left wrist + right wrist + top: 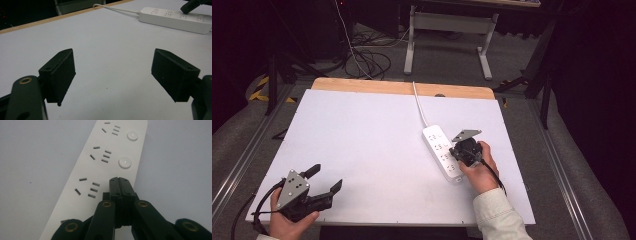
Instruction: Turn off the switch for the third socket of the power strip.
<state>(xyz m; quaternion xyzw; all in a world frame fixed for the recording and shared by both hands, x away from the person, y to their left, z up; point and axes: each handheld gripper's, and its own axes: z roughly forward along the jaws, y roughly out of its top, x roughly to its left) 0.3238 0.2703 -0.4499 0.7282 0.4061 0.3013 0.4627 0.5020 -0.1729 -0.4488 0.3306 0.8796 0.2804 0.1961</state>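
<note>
A white plastic power strip (443,152) with round switch buttons lies on the white table (362,145); the right gripper (119,180), jaws closed together, presses down at its third button, two buttons beyond unpressed, while the left gripper (112,72) gapes wide, well apart

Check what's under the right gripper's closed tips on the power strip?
The right gripper, jaws shut, sits over the white power strip, in line with its round switch buttons. Whatever lies directly beneath the tips is covered.
</note>
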